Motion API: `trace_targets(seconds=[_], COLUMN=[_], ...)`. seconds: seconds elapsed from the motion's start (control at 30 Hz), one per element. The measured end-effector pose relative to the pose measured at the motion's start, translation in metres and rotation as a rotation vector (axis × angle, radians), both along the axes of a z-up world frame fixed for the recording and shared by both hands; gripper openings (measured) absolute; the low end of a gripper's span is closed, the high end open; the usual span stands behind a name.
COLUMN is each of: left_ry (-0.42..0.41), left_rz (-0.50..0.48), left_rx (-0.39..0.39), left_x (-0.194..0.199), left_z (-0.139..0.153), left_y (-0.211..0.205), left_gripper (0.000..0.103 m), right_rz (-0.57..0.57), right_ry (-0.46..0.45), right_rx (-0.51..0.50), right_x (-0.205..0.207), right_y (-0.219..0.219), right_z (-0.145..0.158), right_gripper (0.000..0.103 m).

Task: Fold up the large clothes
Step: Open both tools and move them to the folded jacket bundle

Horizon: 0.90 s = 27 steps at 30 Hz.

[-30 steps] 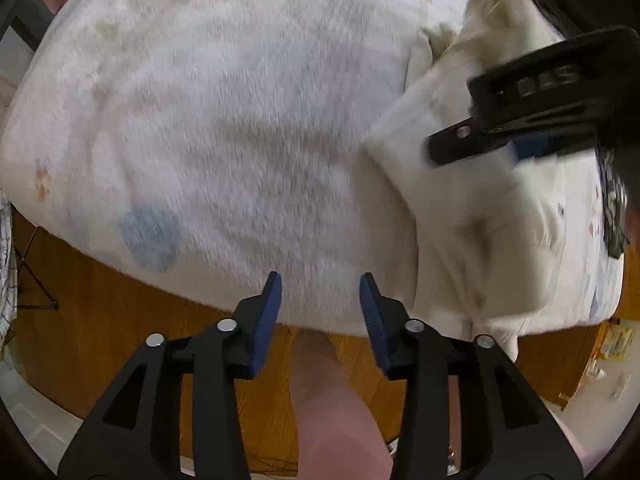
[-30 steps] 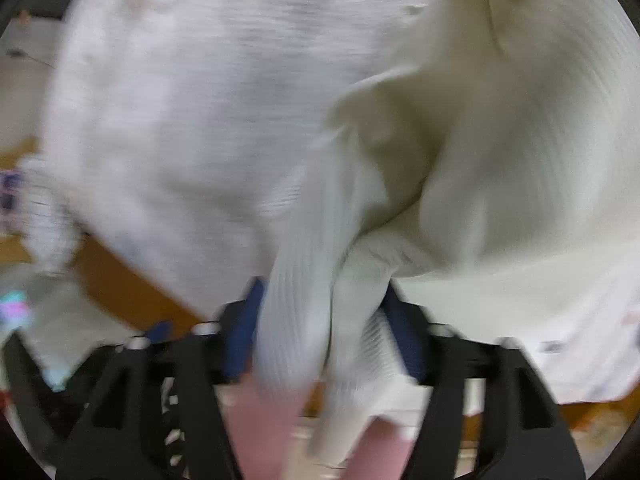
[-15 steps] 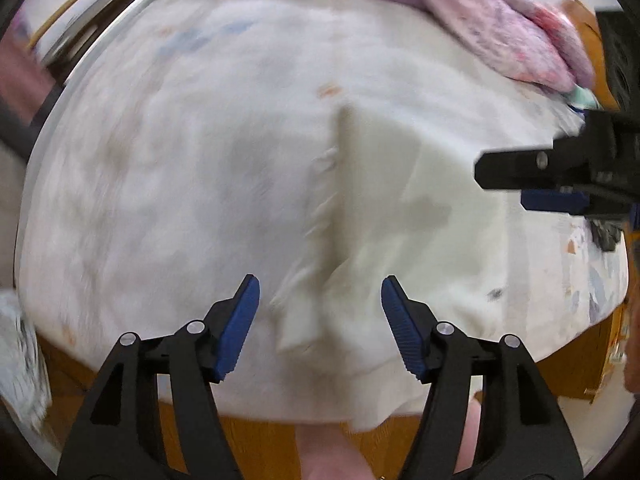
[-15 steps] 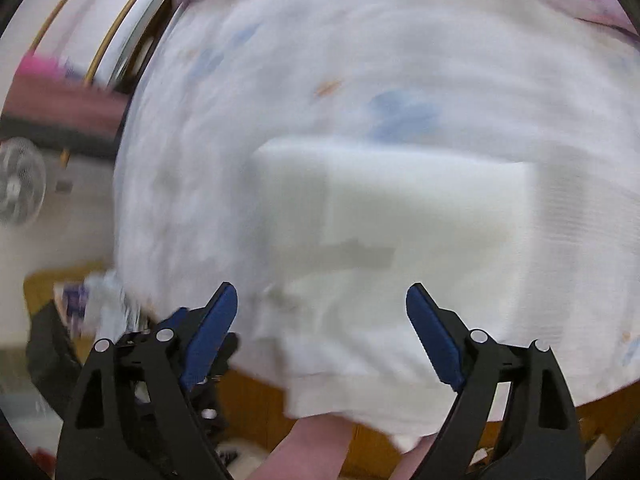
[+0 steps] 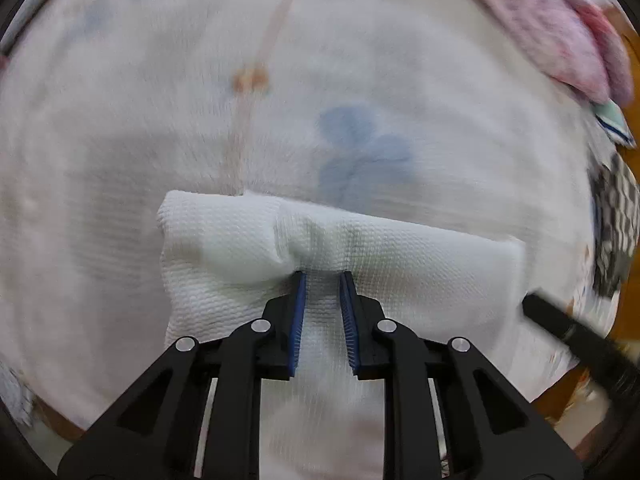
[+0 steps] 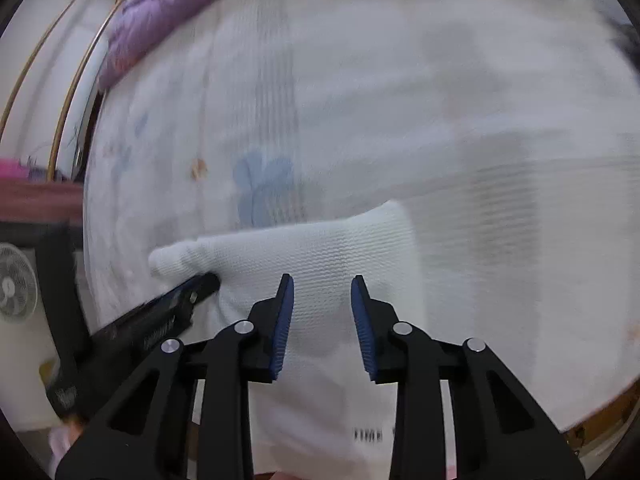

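The folded white waffle-knit garment (image 5: 400,264) lies on the white printed bed sheet (image 5: 120,140) near its front edge. A pink quilted blanket (image 5: 560,28) lies behind it to the right; a black-and-white checked cloth (image 5: 618,216) sits at the bed's right edge.

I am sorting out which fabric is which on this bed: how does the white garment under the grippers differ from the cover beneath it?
The white garment is a waffle-knit, plain white; the bed cover is smoother, with blue and orange prints. The garment is a small folded bundle with bunched edges; the cover spreads flat across the bed. Both are pale.
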<state>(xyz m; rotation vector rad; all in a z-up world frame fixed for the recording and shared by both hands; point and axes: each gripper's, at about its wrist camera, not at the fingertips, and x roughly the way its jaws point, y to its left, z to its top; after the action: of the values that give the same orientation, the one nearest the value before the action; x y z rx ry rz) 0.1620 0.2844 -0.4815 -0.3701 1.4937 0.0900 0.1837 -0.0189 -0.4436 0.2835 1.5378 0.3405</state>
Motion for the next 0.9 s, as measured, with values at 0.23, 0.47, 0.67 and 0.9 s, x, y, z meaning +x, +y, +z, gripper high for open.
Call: trace_targets(seconds=[0.23,0.47,0.67,0.9], left_ry=[0.001,0.010,0.065,0.034], left_rz=[-0.014,-0.074,-0.024,0.015], left_rx=[-0.055,-0.018,-0.079,-0.090], left_x=[0.015,-0.079,-0.174,-0.218], left_z=[-0.019,0.001,-0.020,-0.010], left_y=[0.010,0.005,0.010,0.009], left_gripper=[0.014,0.011,0.010,0.010], right_rz=[0.087,0.071,0.076,0.131], right_ry=[0.078,0.146,0.145,0.187], right_rx=[-0.076,-0.039,-0.068,-0.183], right_x=[0.010,-0.044,-0.127,-0.198], right_y=[0.024,0.004,-0.004,0.001], right_z=[-0.055,-0.040,-0.035,-0.041], right_gripper=[0.026,0.025,0.026,0.028])
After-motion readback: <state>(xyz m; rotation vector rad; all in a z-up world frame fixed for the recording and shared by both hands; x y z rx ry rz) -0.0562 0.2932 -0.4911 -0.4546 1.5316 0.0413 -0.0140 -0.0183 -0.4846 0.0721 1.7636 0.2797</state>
